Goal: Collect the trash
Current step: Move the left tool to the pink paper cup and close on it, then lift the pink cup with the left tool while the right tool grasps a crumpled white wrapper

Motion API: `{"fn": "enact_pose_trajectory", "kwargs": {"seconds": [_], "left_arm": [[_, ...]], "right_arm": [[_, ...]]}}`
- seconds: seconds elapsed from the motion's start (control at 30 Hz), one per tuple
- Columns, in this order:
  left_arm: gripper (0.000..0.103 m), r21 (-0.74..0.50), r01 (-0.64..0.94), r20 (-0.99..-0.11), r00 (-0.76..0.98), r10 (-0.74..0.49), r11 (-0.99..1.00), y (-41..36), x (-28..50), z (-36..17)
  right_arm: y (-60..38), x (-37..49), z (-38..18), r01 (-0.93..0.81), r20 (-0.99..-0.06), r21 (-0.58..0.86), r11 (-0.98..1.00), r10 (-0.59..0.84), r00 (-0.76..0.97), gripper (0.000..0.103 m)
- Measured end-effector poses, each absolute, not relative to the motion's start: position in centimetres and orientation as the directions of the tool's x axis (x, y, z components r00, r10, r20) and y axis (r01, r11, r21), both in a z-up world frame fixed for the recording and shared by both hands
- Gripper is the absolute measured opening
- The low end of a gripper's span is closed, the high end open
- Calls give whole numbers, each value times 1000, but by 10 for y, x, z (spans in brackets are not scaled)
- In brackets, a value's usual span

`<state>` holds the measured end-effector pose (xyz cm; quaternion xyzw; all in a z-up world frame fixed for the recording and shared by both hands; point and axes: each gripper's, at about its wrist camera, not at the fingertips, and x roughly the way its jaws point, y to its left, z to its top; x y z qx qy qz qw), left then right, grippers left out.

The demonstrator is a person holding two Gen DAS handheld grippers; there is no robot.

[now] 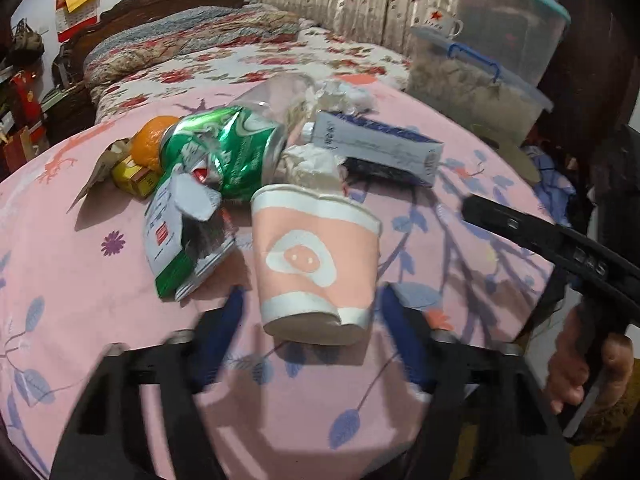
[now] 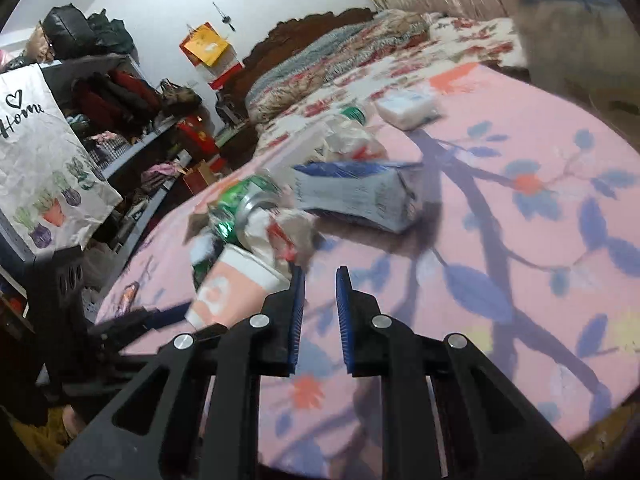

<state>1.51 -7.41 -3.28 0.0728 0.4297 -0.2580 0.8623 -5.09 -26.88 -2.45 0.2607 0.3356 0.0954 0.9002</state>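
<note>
Left wrist view: left hand-held gripper blurred, apart; paper cup between.

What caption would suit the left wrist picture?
Open left tool straddling a tipped pink cup beside the trash pile on a pink sheet.

Pretty dim indoor light, soft shadows across the pink bedsheet. Fisheye bends everything at the edges, dark corners. Left gripper fingers look motion-blurred, right view's trash pile maybe smeared too.
</note>
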Motion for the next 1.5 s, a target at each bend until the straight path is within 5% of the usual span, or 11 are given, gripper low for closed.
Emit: {"fn": "enact_pose_trajectory", "kwargs": {"seconds": [0.17, 0.23, 0.27, 0.3, 1.17, 1.33, 1.5], "left_arm": [[78, -80, 478, -783, 513, -352, 875, -82, 23, -34], [75, -57, 470, -780, 530, -333, 881, -84, 22, -34], [72, -46, 471, -776, 538, -329, 881, -84, 21, -34], [64, -42, 476, -775, 539, -329, 878, -82, 20, -34], [65, -68, 465, -762, 547, -347, 883, -40, -5, -40], [79, -50, 467, -759, 557, -338, 883, -41, -3, -38], [83, -41, 483, -745, 568, -349, 875, -47, -3, -35]], "right_arm": [[-274, -38, -34, 14, -553, 591, 806, 393, 734, 28], [-271, -41, -33, 11, -547, 577, 817, 376, 748, 71], [-269, -43, -32, 10, -541, 571, 821, 366, 757, 78], [-265, -45, -29, 3, -529, 559, 829, 354, 771, 78], [-246, -33, -39, 40, -611, 479, 877, 301, 733, 76], [-240, -29, -38, 31, -622, 462, 886, 299, 724, 76], [-238, -27, -38, 31, -627, 453, 891, 294, 721, 76]]}}
